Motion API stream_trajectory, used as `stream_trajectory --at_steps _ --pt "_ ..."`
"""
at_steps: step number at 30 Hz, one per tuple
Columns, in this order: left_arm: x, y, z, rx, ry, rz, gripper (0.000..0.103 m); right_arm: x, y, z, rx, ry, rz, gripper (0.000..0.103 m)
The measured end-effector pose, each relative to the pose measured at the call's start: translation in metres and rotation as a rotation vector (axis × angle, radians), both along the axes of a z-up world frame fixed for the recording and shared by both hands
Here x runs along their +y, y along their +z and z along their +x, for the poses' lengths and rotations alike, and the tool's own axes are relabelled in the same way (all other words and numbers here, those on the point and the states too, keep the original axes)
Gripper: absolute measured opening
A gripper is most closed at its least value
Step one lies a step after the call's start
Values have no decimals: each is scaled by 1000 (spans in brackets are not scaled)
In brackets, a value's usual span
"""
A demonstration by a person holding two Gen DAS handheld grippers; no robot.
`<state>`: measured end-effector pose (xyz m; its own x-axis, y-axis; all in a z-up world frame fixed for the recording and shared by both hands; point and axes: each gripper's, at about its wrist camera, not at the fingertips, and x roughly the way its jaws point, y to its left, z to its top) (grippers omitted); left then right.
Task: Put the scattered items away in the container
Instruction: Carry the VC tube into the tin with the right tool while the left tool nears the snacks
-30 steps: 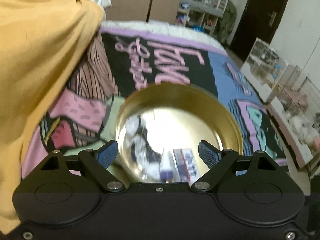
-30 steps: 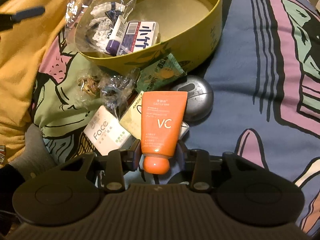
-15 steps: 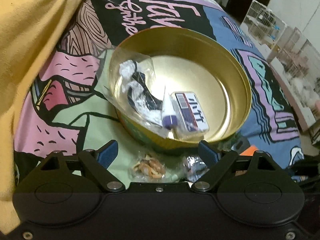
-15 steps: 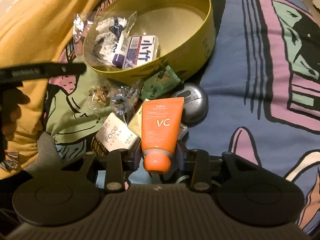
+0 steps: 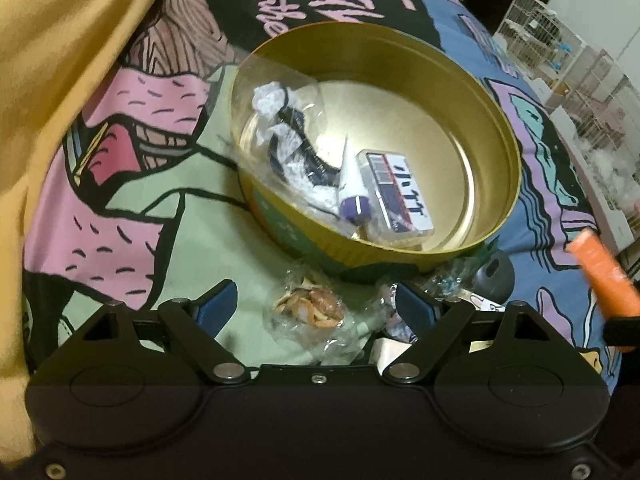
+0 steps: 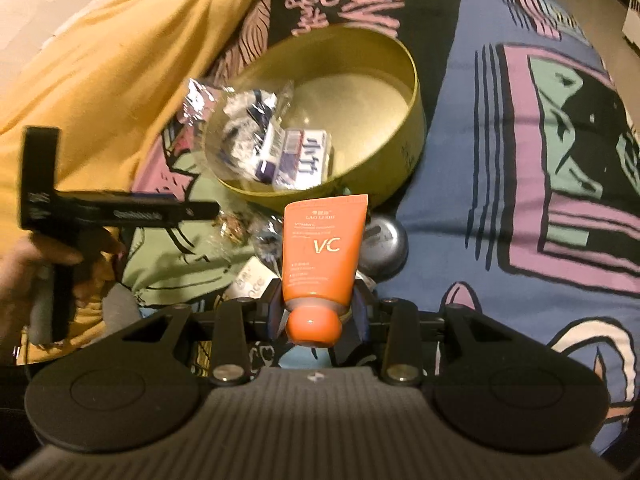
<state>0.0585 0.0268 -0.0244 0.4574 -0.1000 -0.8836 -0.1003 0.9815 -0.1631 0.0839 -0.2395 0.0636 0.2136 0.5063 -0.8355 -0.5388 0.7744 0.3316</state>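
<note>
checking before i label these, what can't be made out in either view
- Left wrist view: the orange plastic tube is blurred and cut by the right edge.
- Right wrist view: the white Face box is half hidden behind the right gripper; the round grey case sits partly behind the tube.

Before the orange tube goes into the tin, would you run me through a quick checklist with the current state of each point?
1. Right gripper shut on the orange VC tube, near its cap: ok.
2. Tube lifted clear of the items on the bedspread: ok.
3. Free room in the round gold tin, far half bare: ok.
4. Left gripper open, holding nothing: ok.
5. Clear snack packet centred between the left fingers: ok.
6. Tin steady on the soft bedspread: cannot tell.
</note>
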Motion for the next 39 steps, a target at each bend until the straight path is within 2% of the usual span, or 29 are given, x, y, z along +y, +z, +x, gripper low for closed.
stream_trajectory --at_steps 6,13,29,33,37,38,39 --pt "5 -13 1 38 23 -43 82 -1 25 -2 -48 7 46 39" --pt "14 -27 5 63 83 -79 81 4 40 -1 -85 22 74 39" --pt "8 -49 15 102 85 -48 79 24 62 11 -143 62 116 39" --pt "6 -54 15 120 70 -46 74 37 66 22 -164 56 128 39" --pt "6 -56 14 129 59 -60 73 55 70 31 -234 32 100 39" --pt "6 -56 14 130 57 -59 73 60 71 34 -250 30 95 40" --pt "5 -56 14 130 56 -58 73 64 72 36 -255 30 93 50"
